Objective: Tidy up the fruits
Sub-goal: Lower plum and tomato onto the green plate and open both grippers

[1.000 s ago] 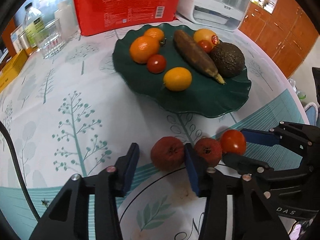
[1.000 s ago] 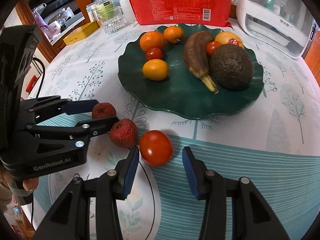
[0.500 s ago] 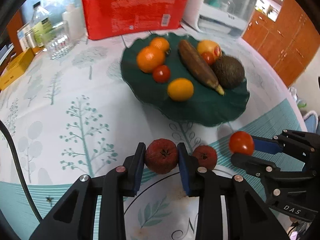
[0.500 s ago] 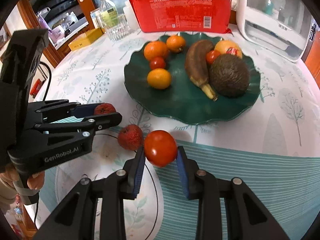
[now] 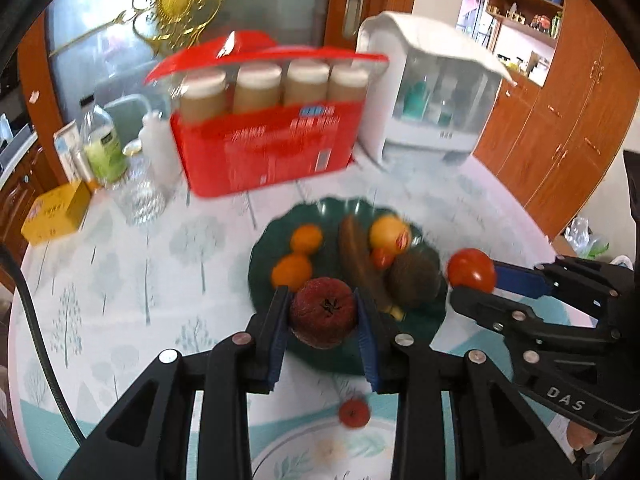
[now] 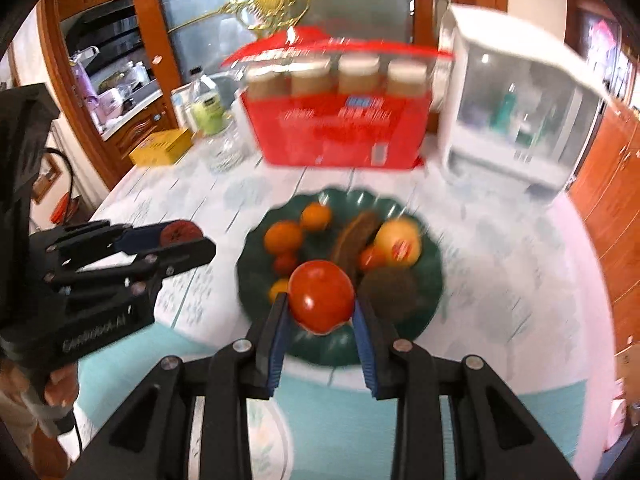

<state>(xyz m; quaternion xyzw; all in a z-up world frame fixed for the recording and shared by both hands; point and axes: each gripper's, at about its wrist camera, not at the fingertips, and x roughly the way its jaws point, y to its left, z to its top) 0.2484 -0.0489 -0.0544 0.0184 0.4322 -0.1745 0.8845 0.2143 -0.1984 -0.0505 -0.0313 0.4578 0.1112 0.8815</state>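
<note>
Carry step: left gripper [image 5: 323, 312] clamps dark red fruit [image 5: 323, 313], right gripper [image 6: 320, 298] clamps tomato [image 6: 321, 296], both mid-frame over green plate [image 6: 434, 280]; next calls for lowering, releasing into free gaps, one fruit [image 5: 354, 413] left on table [image 5: 120, 280].

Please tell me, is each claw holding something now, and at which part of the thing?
Left claw grips the dark red fruit by its two sides. Right claw grips the red tomato by its sides as well.
</note>
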